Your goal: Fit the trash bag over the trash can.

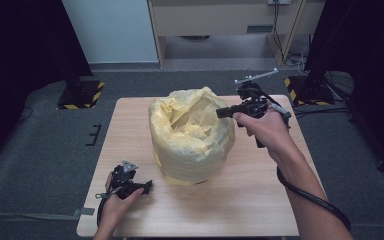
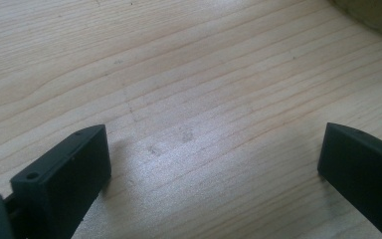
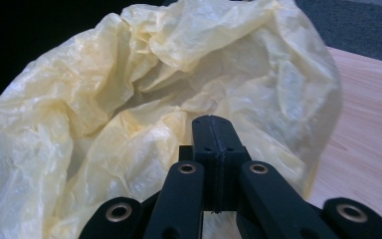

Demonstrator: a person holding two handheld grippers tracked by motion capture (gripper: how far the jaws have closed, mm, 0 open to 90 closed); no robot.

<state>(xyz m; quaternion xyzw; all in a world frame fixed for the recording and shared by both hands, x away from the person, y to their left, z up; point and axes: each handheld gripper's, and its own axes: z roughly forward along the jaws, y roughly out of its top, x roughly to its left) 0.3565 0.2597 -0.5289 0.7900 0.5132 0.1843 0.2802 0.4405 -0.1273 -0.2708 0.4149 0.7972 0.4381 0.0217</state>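
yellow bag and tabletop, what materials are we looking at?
Yellow bag: looks like thin plastic film, semi-translucent with a slight sheen; it crinkles and holds sharp creases. Tabletop: pale wood or wood-look laminate, matte; grain lines run across it, and I can't tell which.

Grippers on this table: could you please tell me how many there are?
2: the left gripper rests near the table's front left, and the right gripper hangs beside the yellow bag.

black fingers (image 3: 214,144) (brass-ringed links), thick black cable (image 1: 310,196), bare forearms.
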